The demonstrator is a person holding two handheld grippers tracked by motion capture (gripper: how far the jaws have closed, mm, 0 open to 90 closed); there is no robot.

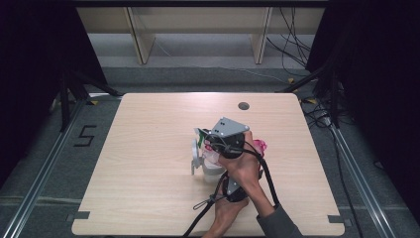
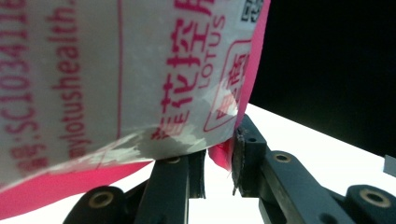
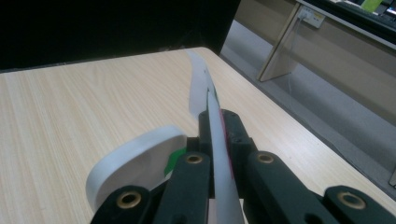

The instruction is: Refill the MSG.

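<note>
Both claws pinch thin packets – left claw's pink-white packet reads "LOTUS".

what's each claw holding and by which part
Both claws pinch one pink-and-white printed packet: left claw on its pink edge, right claw on its thin edge.

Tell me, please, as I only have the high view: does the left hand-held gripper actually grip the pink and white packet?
Observer: Yes. The left hand-held gripper pinches a pink corner of the packet between its jaws.
Operator: Thank you. Is the right one holding it too?
Observer: The right hand-held gripper is shut on the packet's thin edge, seen side-on.
Operator: Is there any print I could identify it by?
Observer: There is red lettering on white, including the word LOTUS.
</note>
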